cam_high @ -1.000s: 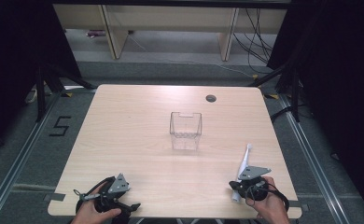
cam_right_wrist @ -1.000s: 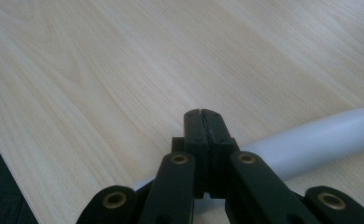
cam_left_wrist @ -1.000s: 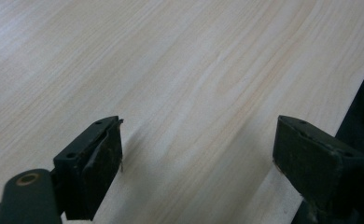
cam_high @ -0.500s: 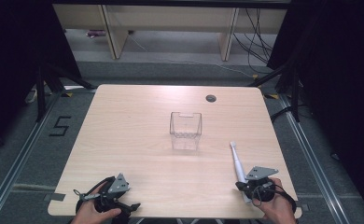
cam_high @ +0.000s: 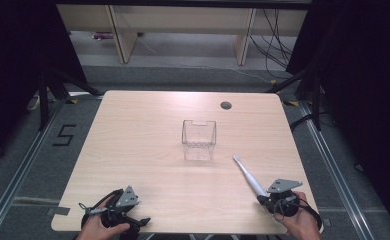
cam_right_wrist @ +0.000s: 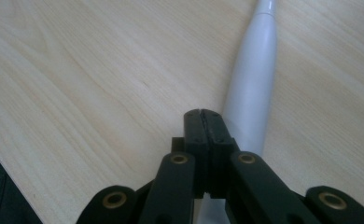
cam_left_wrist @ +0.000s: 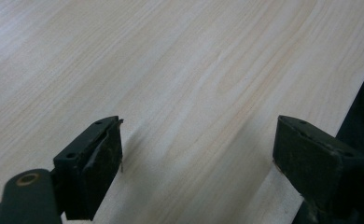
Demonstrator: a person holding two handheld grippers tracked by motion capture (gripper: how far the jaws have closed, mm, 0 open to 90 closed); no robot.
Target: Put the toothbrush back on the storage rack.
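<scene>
1. Right gripper view: the right gripper [cam_right_wrist: 203,114] has its fingers pressed together, and the white toothbrush [cam_right_wrist: 252,88] runs out from beneath them; whether they pinch its handle end I cannot tell.
2. Left gripper view: the left gripper [cam_left_wrist: 196,144] has its fingers spread wide with nothing between them, above bare bench [cam_left_wrist: 180,70] at the near-left corner.
3. High view: the toothbrush lies low near the bench's near-right corner, angled toward the clear container [cam_high: 199,140] at the centre.
4. Judged progress: early; carrying the toothbrush into the container remains.
</scene>
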